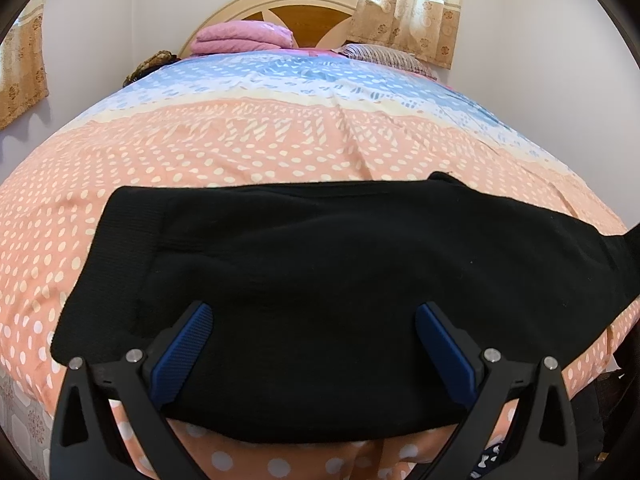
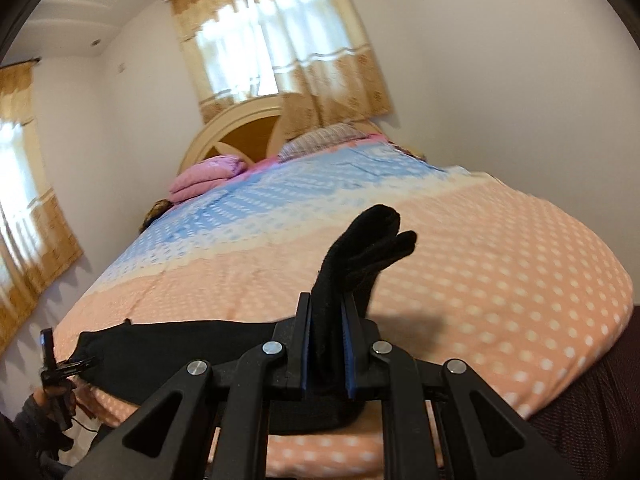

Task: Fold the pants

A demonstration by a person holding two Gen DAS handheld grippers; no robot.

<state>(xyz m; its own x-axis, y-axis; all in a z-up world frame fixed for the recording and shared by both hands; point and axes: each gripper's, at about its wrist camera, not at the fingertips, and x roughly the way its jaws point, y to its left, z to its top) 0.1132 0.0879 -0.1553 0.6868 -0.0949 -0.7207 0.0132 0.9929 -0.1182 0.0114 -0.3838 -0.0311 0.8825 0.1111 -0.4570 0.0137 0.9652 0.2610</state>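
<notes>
A: Right gripper (image 2: 327, 316)?
B: Clamped on a bunched black pants (image 2: 352, 248) leg end, sticking up past its fingertips.
A: Left gripper (image 1: 314, 316)?
B: Spread wide, pants flat on bedspread (image 1: 240, 148) beneath it.

1 pants (image 1: 320, 264), 2 grippers, 1 bed (image 1: 240, 152), 2 pillows, 2 curtained windows.

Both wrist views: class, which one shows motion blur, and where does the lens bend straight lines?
Right wrist view: the bedspread dots smear, while the right gripper clamping the black pants stays sharp. Left wrist view: crisp; the bed bulges like a dome and dark corners ring the picture.
</notes>
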